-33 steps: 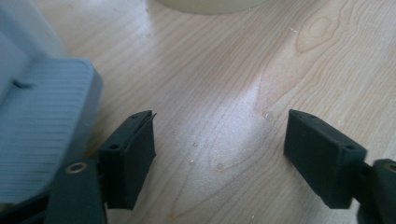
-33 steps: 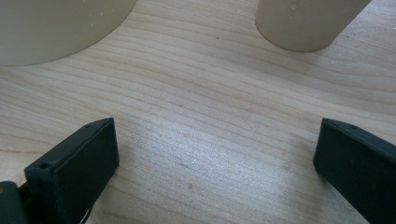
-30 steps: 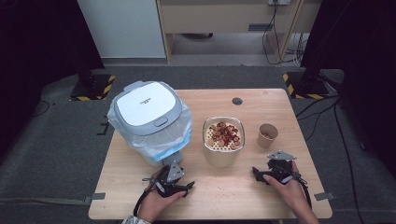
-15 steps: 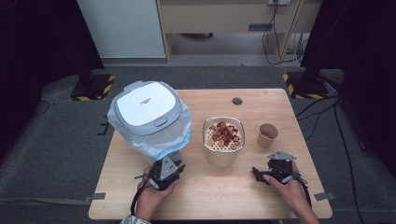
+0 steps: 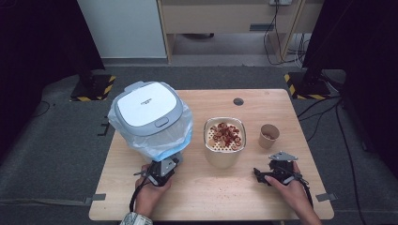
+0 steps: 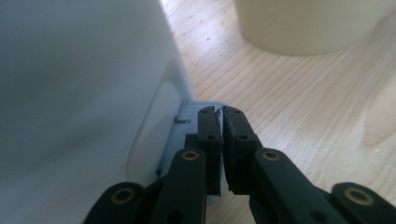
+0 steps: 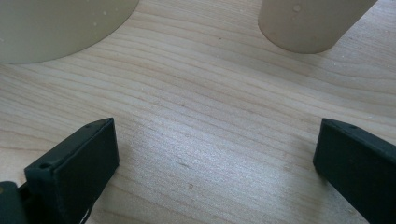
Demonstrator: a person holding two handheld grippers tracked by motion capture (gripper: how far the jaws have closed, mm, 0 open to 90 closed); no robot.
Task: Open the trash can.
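Note:
A white pedal bin (image 5: pixel 149 112) with a grey-rimmed lid and a clear plastic liner stands at the table's left. My left gripper (image 5: pixel 165 167) is at its foot; in the left gripper view its tips (image 6: pixel 219 111) are shut with nothing between them, over the bin's grey ribbed pedal (image 6: pixel 189 122). A cream tub (image 5: pixel 224 143) with red pieces on a perforated insert stands mid-table. To its right is a small brown paper cup (image 5: pixel 269 136). My right gripper (image 5: pixel 278 169) rests near the front right, open (image 7: pixel 215 135), facing the tub (image 7: pixel 60 23) and cup (image 7: pixel 308 23).
The wooden table (image 5: pixel 211 201) has a dark round hole (image 5: pixel 238 101) near its far edge. Bare wood lies between the two hands along the front. Grey floor, yellow-black stand feet (image 5: pixel 91 86) and cables surround the table.
My left gripper has turned and moved forward, from pointing right on the table to the bin's base. The right gripper has stayed put.

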